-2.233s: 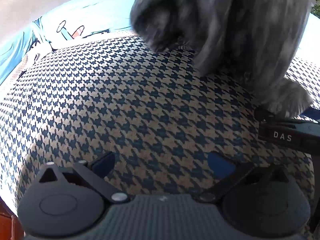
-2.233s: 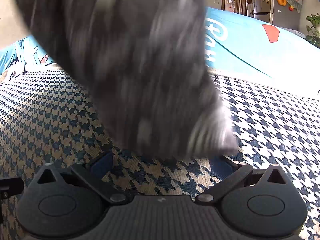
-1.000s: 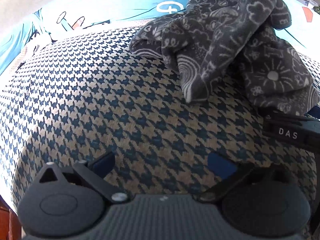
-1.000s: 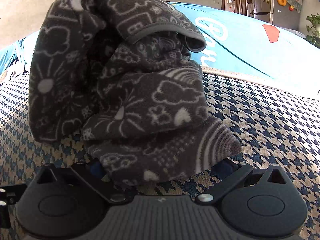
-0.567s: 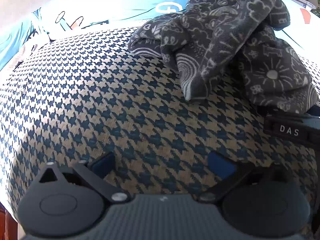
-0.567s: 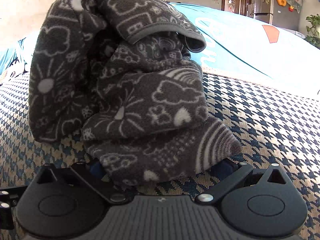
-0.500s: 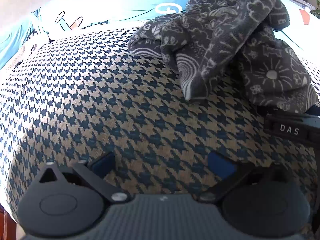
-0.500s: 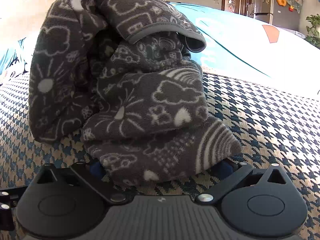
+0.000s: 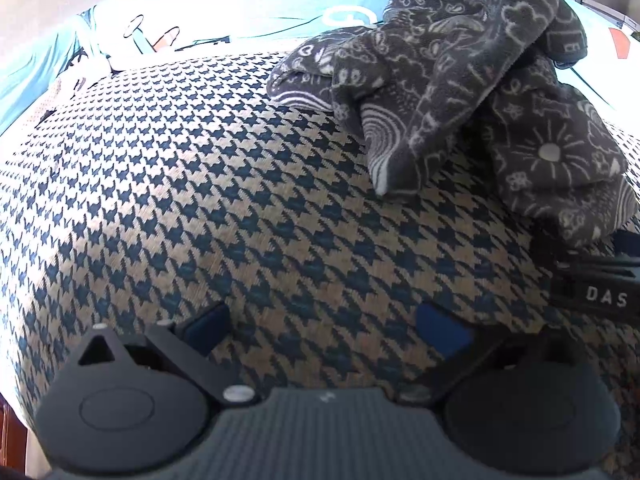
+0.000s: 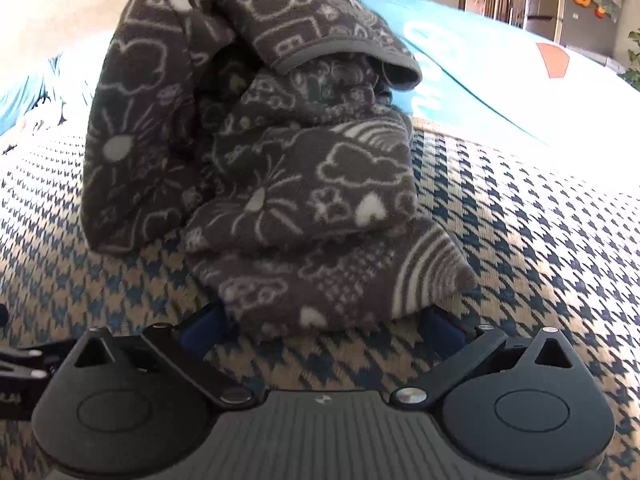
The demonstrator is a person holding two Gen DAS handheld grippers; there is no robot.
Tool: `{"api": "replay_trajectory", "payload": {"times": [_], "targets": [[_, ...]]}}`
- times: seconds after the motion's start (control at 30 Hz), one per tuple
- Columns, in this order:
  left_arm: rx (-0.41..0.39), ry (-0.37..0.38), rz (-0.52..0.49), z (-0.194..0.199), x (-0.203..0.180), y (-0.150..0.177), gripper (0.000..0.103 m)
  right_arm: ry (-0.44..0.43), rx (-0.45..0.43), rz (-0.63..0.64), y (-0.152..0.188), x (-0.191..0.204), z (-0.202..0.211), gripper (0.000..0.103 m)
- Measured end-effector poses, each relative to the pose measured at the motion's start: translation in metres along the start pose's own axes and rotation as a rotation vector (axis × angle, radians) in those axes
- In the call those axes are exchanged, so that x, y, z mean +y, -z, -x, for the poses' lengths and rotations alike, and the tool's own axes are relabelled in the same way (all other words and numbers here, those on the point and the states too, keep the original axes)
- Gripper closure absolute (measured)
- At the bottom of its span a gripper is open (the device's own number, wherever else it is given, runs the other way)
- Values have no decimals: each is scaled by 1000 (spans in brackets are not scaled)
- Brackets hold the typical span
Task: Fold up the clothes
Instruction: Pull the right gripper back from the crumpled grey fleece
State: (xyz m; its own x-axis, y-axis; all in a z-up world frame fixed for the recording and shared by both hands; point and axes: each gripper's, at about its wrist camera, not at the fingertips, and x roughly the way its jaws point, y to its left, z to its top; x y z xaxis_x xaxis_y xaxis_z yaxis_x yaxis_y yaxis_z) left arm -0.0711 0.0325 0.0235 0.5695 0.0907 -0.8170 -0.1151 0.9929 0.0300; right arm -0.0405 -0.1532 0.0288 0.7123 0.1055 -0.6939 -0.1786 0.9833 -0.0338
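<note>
Clothing under inspection is one dark grey fleece garment (image 10: 280, 168) printed with white clouds, suns, hearts and rainbows, standing in a crumpled heap on a blue-and-tan houndstooth cloth (image 9: 192, 184). From the left wrist view the garment (image 9: 460, 80) sits to the upper right of the cloth, well ahead of the left gripper (image 9: 324, 326) and apart from it. A bound edge of the fleece curls over near the top of the heap in the right wrist view. The left gripper has its jaws spread wide, with only bare houndstooth cloth showing between the blue pads (image 9: 208, 322); it holds nothing. The right gripper (image 10: 324, 326) sits low at the near edge of the heap, its jaws also spread, and the bottom fold of the garment lies between and over the two blue pads (image 10: 438, 326); no pinch on the fabric is evident. In the left wrist view the right gripper (image 9: 600, 280) shows at the right edge as a black body lettered "DAS", just below the garment's lower corner. Beyond the houndstooth cloth lies a pale blue sheet (image 9: 240, 4) with a printed design. A doorway and a refrigerator (image 10: 580, 8) stand in the far background of the right wrist view.
</note>
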Motion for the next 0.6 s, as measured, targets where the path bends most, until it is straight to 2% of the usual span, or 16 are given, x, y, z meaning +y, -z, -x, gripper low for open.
{"api": "replay_trajectory", "payload": {"times": [0.2, 0.37, 0.6], "targets": [[15, -11, 16, 10, -2, 6, 0, 9, 30, -32, 8, -1, 12, 0], [23, -22, 19, 17, -6, 10, 0, 9, 70, 3, 16, 5, 24, 0], [51, -7, 19, 31, -16, 14, 0, 11, 136, -28, 23, -7, 40, 0]]}}
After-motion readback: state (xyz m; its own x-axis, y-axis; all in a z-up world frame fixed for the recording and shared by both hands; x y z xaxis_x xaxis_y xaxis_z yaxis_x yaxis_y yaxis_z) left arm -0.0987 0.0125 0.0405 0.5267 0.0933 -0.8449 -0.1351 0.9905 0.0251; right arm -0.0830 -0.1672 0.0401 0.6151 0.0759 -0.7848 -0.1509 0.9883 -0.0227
